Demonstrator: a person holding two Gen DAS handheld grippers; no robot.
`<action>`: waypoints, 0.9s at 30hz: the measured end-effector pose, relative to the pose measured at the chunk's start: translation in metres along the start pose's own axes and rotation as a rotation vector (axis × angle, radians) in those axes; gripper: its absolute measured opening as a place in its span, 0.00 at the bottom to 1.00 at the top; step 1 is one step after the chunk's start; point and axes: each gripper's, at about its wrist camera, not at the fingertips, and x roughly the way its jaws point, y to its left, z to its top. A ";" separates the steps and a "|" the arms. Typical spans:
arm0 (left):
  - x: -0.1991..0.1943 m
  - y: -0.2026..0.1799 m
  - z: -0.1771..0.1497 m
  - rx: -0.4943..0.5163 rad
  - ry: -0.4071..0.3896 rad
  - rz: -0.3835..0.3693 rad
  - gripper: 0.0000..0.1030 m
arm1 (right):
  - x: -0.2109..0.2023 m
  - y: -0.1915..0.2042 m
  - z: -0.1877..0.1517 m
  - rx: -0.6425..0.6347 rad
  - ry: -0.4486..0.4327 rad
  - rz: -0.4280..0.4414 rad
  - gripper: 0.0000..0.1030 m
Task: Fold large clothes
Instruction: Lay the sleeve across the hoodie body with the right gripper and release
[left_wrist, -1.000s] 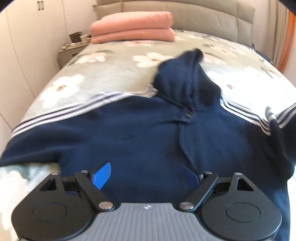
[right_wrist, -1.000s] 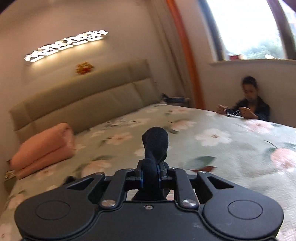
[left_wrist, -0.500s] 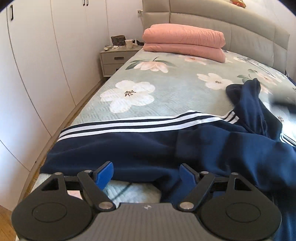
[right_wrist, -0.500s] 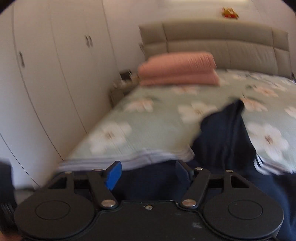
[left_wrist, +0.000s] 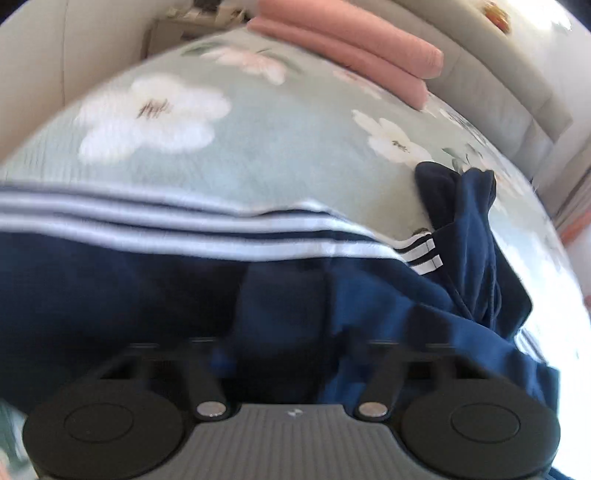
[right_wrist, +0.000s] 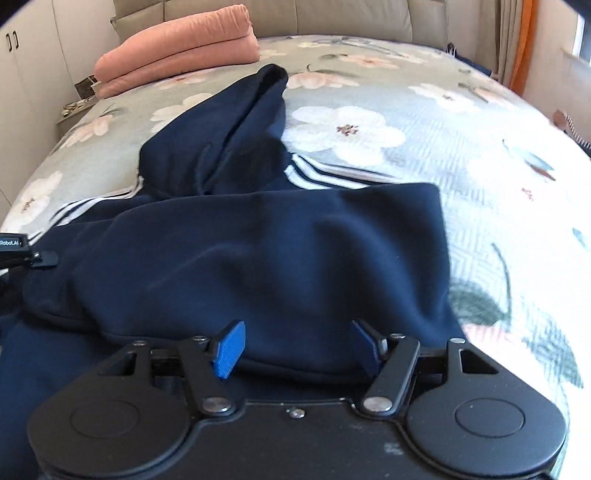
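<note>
A large navy hoodie (right_wrist: 258, 251) with white sleeve stripes lies on the floral bed. Its right side is folded over the body and its hood (right_wrist: 255, 107) points toward the headboard. My right gripper (right_wrist: 295, 347) is open, just above the folded cloth near the front edge. In the blurred left wrist view the hoodie (left_wrist: 147, 288) fills the lower half, with the striped left sleeve (left_wrist: 184, 221) stretched across. My left gripper (left_wrist: 291, 354) hovers low over the dark cloth; its fingers are lost in blur and shadow.
The bed (right_wrist: 480, 147) has a green floral cover. Folded pink blankets (right_wrist: 177, 48) lie by the headboard. A nightstand (right_wrist: 74, 107) and white wardrobe doors (right_wrist: 22, 66) stand on the left. The left gripper's body (right_wrist: 14, 251) shows at the left edge.
The right gripper has swung back over the hoodie, whose right side now lies folded across the body. The left gripper has moved down close to the left sleeve area.
</note>
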 end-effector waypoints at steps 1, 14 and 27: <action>-0.002 -0.006 0.002 0.007 -0.001 -0.015 0.11 | -0.003 -0.002 -0.001 0.003 -0.006 -0.007 0.75; -0.032 -0.001 0.005 0.176 -0.084 0.230 0.39 | 0.014 -0.023 0.011 0.048 -0.031 -0.033 0.74; -0.023 -0.052 -0.036 0.292 -0.150 -0.039 0.27 | 0.074 0.040 0.038 -0.029 -0.011 0.090 0.05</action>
